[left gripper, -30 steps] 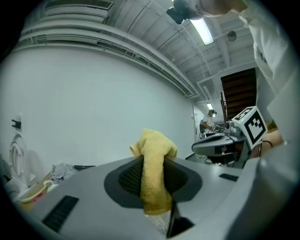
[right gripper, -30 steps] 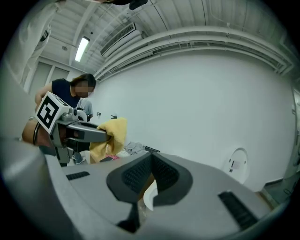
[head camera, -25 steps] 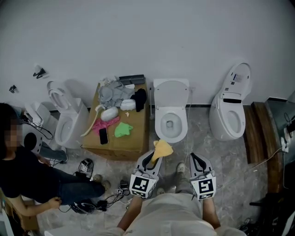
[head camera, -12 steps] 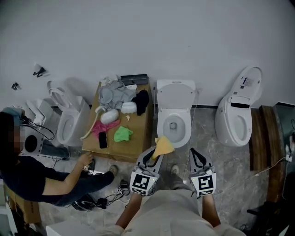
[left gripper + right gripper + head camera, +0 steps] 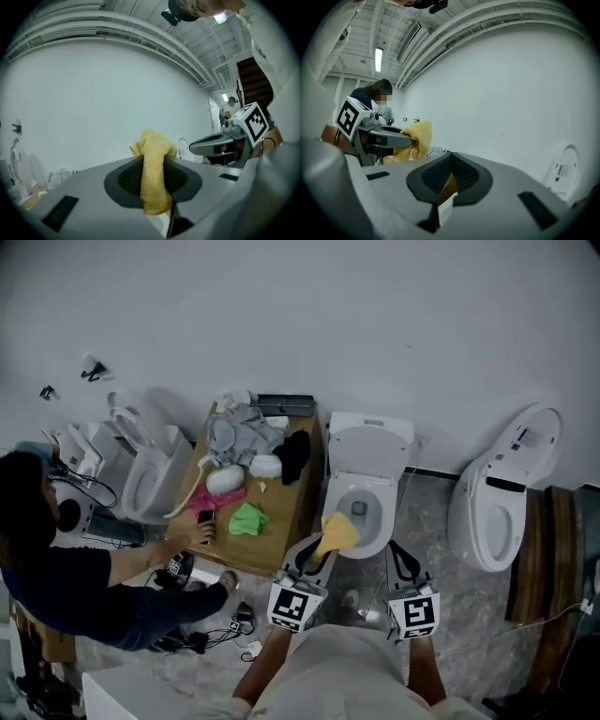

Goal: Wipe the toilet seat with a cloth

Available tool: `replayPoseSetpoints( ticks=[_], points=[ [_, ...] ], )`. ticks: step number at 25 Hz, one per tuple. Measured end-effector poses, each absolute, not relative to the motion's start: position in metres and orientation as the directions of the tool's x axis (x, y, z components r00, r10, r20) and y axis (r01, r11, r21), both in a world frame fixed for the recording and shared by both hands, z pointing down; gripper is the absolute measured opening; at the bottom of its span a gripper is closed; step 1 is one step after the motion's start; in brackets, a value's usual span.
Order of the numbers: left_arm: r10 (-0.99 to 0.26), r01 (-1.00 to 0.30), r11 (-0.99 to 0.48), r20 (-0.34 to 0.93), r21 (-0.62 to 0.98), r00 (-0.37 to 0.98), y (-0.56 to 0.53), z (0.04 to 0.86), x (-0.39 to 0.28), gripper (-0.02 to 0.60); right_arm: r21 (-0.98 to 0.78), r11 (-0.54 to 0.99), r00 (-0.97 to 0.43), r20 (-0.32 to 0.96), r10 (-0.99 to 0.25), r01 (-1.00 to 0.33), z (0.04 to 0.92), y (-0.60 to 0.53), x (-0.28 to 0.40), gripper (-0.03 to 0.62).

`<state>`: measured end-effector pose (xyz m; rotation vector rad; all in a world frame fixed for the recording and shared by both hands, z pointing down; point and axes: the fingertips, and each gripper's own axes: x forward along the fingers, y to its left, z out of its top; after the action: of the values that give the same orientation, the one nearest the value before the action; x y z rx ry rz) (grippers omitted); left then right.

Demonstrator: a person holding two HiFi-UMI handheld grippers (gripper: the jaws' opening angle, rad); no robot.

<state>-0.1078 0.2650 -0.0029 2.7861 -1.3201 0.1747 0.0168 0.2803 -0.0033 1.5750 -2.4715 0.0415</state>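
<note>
Head view: stepped in on the toilet over the last second, both grippers carried forward and now at lower centre of frame. Clamped between the jaws of the left gripper (image 5: 316,555): a folded yellow terry cloth (image 5: 336,532), bunched above the tips, its tail hanging down between the pads in the left gripper view. Closed on nothing at the right gripper (image 5: 400,552), jaws together, just right of the left one and level with it. Cloth now overlapping the near left rim of the white oval toilet seat (image 5: 382,517), where a second ago hung short of the bowl, over the floor. Cannot tell contact from above; neither gripper view aimed down at the seat. Lid up against the pale wall, bowl open just above centre. Judged: approach nearly done, wiping not yet begun; calls for lowering the cloth onto the rim. Further left, a brown cardboard box (image 5: 281,532) strewn with clothes, and a crouching person (image 5: 66,582) reaching to it.
</note>
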Motion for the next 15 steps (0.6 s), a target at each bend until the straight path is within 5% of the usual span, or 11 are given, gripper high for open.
replayPoseSetpoints(
  ticks=[15],
  points=[
    [-0.784,-0.799,-0.599,0.172,0.043,0.597,0.176,0.050,-0.105,0.103,0.063,0.393,-0.371,0.224,-0.901,-0.917,0.039,0.196,0.038,0.008]
  ],
)
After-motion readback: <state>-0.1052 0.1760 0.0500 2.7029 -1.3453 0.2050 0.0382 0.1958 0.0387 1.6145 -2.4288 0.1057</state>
